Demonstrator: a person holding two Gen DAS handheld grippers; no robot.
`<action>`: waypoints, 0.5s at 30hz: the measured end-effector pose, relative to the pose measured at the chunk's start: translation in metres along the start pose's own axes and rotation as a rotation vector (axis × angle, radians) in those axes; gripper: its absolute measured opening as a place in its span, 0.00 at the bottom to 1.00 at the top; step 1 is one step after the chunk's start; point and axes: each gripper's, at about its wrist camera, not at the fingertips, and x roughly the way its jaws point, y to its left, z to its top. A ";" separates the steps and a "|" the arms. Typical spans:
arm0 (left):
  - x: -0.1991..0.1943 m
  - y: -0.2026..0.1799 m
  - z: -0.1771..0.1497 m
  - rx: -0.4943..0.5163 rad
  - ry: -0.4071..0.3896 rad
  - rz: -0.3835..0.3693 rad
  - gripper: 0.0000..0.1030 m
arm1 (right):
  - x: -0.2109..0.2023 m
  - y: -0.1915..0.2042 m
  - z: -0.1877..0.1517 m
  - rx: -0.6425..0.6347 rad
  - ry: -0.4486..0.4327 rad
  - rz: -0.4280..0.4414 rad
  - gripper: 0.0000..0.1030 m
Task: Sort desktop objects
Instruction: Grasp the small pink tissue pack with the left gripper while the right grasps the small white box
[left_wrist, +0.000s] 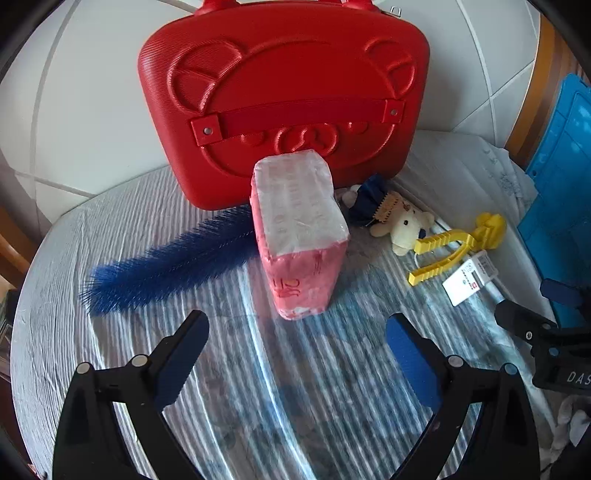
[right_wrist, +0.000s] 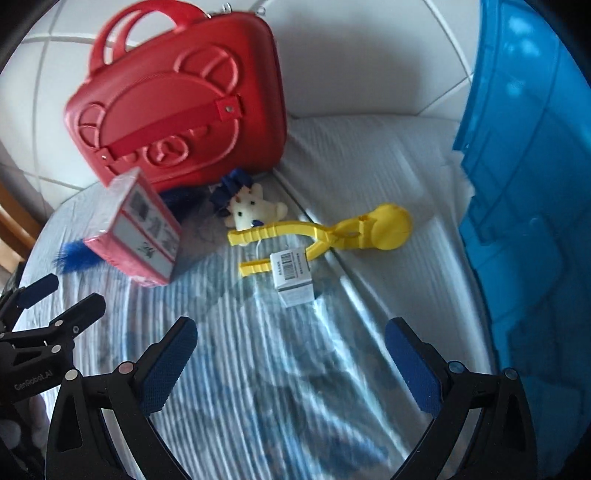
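Standing shut: red case (left_wrist: 282, 99) (contents hidden); left claw (left_wrist: 297, 354), right claw (right_wrist: 291, 356) wide open, empty.

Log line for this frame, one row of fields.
left gripper open, empty | right gripper open, empty | pink tissue pack on table, ahead of left | yellow tongs untouched

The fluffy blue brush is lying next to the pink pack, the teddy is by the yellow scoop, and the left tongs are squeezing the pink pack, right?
Not quite. The left tongs are open and empty, short of the pink pack, as the left wrist view shows. The rest holds: the blue brush lies beside the pack, and the teddy is by the yellow scoop.
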 end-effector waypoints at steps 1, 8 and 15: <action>0.009 -0.001 0.003 0.008 0.001 0.004 0.96 | 0.008 -0.001 0.002 0.005 0.006 0.003 1.00; 0.052 -0.003 0.018 0.019 0.016 0.013 0.96 | 0.050 -0.007 0.012 0.041 0.022 0.012 1.00; 0.076 -0.008 0.022 0.028 0.035 0.020 0.94 | 0.070 -0.007 0.018 0.048 0.023 0.019 1.00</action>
